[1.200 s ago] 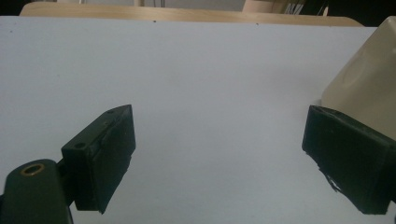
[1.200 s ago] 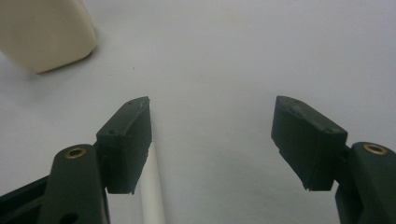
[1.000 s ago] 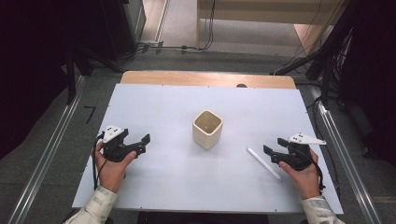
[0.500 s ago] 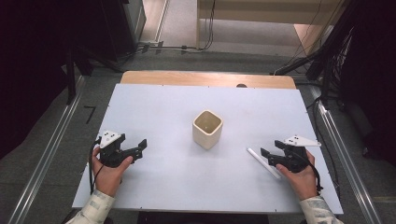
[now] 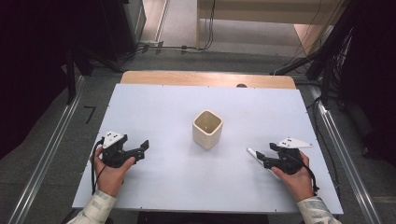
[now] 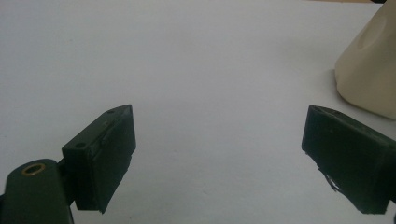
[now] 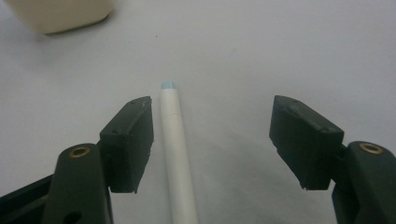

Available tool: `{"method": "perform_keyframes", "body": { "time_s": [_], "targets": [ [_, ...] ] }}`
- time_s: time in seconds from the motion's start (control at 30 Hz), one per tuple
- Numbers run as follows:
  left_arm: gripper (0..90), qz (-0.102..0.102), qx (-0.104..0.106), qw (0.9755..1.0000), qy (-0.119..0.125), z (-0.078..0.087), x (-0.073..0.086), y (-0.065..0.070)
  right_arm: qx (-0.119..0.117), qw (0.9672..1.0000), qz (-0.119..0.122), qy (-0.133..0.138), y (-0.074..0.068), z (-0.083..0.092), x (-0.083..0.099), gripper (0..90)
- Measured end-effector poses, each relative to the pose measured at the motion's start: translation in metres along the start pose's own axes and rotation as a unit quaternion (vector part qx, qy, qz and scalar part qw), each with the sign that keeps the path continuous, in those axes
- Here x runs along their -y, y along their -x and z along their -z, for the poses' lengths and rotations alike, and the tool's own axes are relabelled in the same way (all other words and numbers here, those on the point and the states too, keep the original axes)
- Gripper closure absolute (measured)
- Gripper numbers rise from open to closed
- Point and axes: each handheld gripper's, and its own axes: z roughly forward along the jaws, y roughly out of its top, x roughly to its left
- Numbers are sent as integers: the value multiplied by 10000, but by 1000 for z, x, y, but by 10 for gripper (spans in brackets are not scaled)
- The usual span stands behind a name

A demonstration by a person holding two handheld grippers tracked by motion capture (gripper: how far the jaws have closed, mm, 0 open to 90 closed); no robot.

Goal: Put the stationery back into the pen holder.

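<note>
The right claw (image 5: 262,161) rests low over the near right part of the tabletop (image 5: 163,112), held in a hand (image 5: 295,179) that comes in from the near edge. A white stick (image 5: 252,153) lies flat on the tabletop there, and in the high view its far end pokes out past the claw's tips toward the cup (image 5: 207,129). In the right gripper view the right claw (image 7: 212,140) straddles the stick (image 7: 176,154): the stick runs lengthwise between the jaws, just beside the left jaw and well apart from the right one, with a pale blue tip at its far end. The jaws have just been closing a little with the stick between them, yet they are released, and neither pad presses on it. The cup, cream and square with rounded corners, stands upright near the middle of the tabletop, apart from both claws; its base shows at the top left of the right gripper view (image 7: 60,14). The left claw (image 5: 142,148) sits over the near left part of the tabletop in the other hand (image 5: 111,175), pointing toward the cup. In the left gripper view the left claw (image 6: 217,154) is released, its jaws standing wide with bare tabletop between them, and the cup's side (image 6: 369,70) rises at the right edge.
</note>
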Motion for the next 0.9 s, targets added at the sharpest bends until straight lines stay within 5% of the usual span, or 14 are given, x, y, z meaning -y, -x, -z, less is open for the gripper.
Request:
{"method": "perform_keyframes", "body": {
  "time_s": [0.9],
  "targets": [
    [107,8,49,10000,-14,-1,0,2,-58,9994,251,-222,-11,-10,1,409]
  ]
}}
